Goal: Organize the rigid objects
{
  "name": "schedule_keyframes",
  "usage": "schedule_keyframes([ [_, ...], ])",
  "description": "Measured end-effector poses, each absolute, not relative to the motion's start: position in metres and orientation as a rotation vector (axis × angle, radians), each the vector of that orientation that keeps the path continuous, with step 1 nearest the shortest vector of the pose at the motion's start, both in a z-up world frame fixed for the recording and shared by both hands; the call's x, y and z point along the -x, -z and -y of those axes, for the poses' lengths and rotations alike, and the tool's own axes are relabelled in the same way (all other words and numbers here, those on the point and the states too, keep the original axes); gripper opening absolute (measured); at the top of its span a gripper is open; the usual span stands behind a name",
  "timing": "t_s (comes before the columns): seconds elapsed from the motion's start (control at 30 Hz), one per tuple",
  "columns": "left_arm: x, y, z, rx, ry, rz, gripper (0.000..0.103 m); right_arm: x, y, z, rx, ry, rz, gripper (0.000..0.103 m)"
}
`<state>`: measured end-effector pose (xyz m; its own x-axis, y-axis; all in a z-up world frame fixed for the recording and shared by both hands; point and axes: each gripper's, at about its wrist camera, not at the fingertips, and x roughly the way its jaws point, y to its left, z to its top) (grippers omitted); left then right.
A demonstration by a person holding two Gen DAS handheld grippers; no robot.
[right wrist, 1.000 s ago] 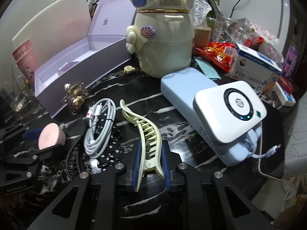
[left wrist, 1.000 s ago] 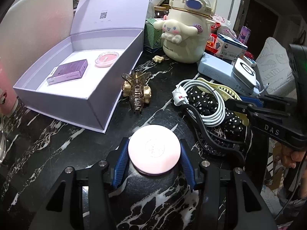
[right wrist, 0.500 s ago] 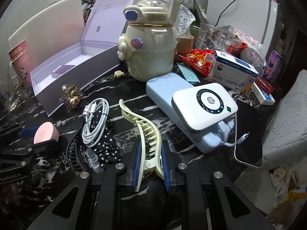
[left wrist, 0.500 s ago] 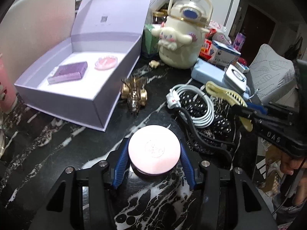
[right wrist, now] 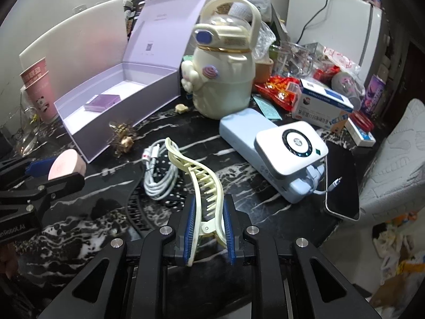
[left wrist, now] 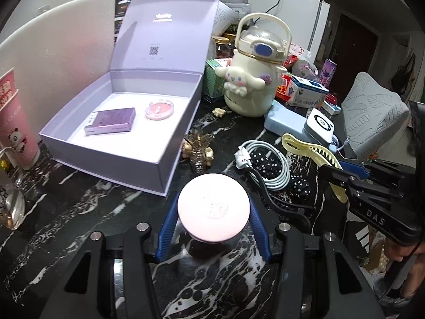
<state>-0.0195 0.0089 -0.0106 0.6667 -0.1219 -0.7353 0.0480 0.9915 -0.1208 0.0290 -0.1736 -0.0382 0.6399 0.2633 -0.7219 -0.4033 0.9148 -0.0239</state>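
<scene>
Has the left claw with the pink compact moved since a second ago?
Yes. The left claw, shut on the pink compact, has risen and drawn back: the purple box and cream bottle now look smaller and farther off.

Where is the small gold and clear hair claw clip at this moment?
The gold and clear hair claw clip lies on the black marble table, just right of the open lilac box and left of the coiled white cable.

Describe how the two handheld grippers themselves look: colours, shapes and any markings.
Both are matte black with angular, cut-out frames and silver bolt heads. The left gripper and right gripper carry ribbed blue finger pads. White lettering shows: "DAS" on the right, "nRobot.AI" on the left.
</scene>
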Motion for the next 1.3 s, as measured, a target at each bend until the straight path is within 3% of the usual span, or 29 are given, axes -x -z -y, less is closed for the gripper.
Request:
schedule_keyframes([
  [1.3, -0.021, -0.044, -0.071, 0.017, 0.023, -0.752, 0.051, -0.053, -0.010, 0.089, 0.217, -0.531, -0.723, 0.020],
])
